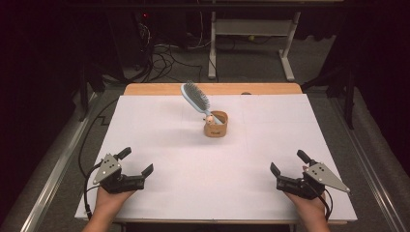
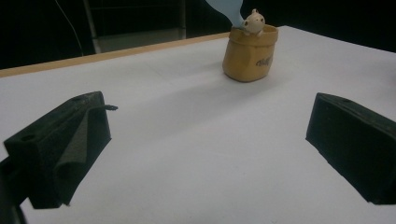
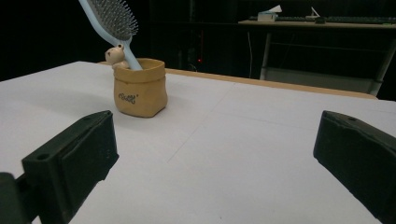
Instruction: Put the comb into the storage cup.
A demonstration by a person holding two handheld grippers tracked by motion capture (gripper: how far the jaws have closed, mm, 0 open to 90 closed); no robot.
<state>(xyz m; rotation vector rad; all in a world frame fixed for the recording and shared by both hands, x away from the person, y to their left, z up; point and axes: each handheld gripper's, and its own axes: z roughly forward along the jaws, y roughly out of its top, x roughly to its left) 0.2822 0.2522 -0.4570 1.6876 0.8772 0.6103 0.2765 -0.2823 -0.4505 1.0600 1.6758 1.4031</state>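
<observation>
We see the hairbrush (image 1: 196, 97) leaning toward 11 o'clock from the pouch (image 1: 215, 124) — equally far from both grippers, jaws wide, empty.

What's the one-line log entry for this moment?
left gripper: open, near edge | right gripper: open, near edge | brush: leaning in cup, mid-table | contact: none

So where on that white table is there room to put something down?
Nearly everywhere. The white table lies bare between the left gripper and right gripper, and on both sides of the tan pot. The only crowded spot is that pot, holding the blue hairbrush.
</observation>
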